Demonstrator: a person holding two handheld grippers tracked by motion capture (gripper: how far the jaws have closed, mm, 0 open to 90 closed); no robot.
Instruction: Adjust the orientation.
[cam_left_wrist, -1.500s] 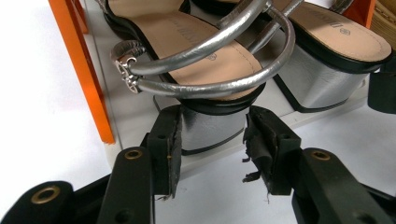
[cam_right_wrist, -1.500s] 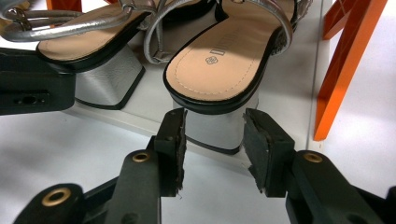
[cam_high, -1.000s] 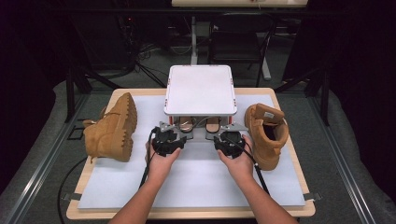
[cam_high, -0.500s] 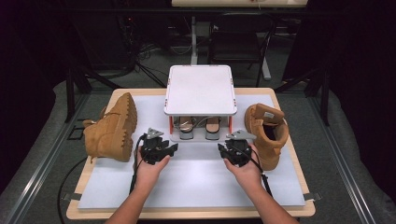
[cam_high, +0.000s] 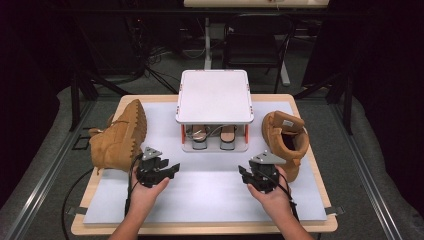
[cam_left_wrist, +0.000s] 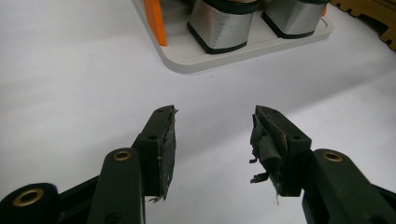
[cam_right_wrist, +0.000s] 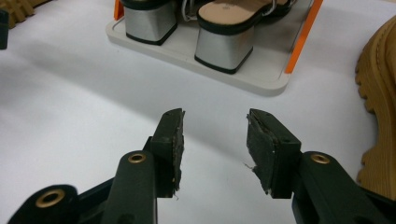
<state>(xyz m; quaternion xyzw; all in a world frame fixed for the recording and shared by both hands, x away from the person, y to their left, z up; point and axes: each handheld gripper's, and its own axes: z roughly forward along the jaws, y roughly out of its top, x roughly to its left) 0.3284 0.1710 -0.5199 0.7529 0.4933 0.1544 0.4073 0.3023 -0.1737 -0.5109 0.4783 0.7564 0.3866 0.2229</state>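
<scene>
Both hands pull apart at lower centre, the left gripper (cam_high: 172, 169) and right gripper (cam_high: 243, 175) empty, jaws just widening. The tan boots, left boot (cam_high: 117, 137) and right boot (cam_high: 285, 137), flank the shoe rack (cam_high: 214, 95); next, likely one reach for each boot.

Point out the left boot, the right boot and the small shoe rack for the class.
left boot (cam_high: 117, 140), high view, on its side panel.
right boot (cam_high: 285, 132), high view, on its collar.
shoe rack (cam_high: 214, 95), high view, on its white top.
</scene>
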